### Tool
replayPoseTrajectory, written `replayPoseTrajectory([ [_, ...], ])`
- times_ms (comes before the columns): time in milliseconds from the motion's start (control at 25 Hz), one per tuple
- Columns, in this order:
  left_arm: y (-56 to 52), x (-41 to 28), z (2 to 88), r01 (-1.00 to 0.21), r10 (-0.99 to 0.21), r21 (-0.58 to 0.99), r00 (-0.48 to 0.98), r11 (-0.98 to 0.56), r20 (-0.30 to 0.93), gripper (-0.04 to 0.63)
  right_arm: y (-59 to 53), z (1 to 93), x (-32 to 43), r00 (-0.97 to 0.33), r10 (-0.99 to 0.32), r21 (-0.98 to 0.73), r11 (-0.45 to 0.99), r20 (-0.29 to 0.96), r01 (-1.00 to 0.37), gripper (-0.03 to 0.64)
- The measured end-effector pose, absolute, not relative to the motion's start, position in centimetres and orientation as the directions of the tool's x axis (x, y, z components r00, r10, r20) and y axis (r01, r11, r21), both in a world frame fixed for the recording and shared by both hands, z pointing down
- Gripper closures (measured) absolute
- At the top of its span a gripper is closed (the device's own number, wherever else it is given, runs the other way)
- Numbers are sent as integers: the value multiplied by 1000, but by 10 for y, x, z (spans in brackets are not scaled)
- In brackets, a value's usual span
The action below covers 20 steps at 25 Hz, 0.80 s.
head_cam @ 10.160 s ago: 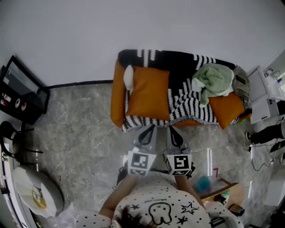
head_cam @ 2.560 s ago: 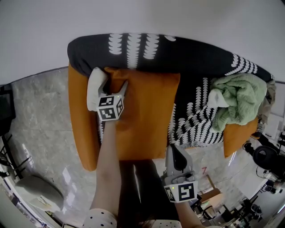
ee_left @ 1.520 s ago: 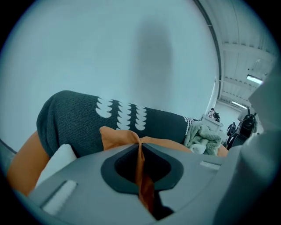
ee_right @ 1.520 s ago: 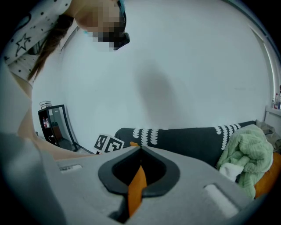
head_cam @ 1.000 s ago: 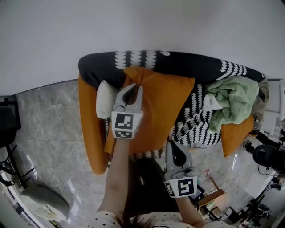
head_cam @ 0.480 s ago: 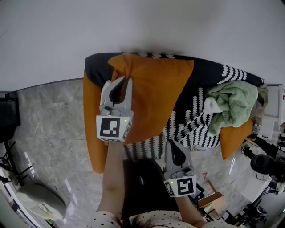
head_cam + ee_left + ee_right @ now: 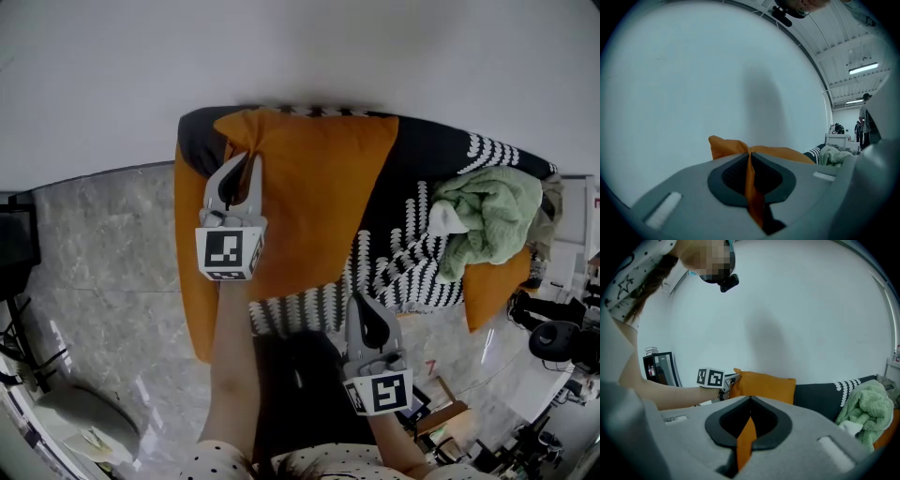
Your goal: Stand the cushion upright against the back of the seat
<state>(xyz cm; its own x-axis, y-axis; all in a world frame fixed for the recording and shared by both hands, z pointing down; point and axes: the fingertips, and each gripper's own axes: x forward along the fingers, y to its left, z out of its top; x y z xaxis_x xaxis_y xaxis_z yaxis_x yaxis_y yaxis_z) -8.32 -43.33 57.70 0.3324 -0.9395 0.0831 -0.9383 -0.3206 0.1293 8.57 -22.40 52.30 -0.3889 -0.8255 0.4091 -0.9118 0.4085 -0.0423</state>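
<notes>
While upright, cushion [image 7: 319, 187] edge between left gripper [image 7: 242, 163] jaws, wall [image 7: 281, 56] behind

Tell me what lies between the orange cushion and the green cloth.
The black-and-white throw, seen in the head view, between cushion and green cloth.

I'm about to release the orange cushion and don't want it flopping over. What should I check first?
1. Left gripper clamped on the square orange fabric cushion: ok, its edge is pinched between the jaws.
2. Cushion upright: ok, it is up on edge.
3. Cushion leaning on the black sofa back: cannot tell.
4. Right gripper clear of the cushion: ok, jaws together by the seat front.
5. Crumpled green cloth clear of the cushion: ok.
</notes>
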Motion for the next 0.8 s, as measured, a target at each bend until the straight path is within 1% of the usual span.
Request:
replayPoseTrajectory([
  [160, -437, -86, 587, -936, -934, 129, 341, -328, 104, 575, -222, 523, 85, -381, -829, -39, 402, 410, -915, 621],
  [320, -445, -90, 607, -931, -921, 137, 357, -338, 156, 566, -224, 517, 82, -379, -830, -37, 400, 409, -916, 621],
  [800, -454, -90, 634, -919, -878, 171, 390, -354, 278, 552, -245, 478, 69, -392, -851, -25, 410, 348, -912, 621],
])
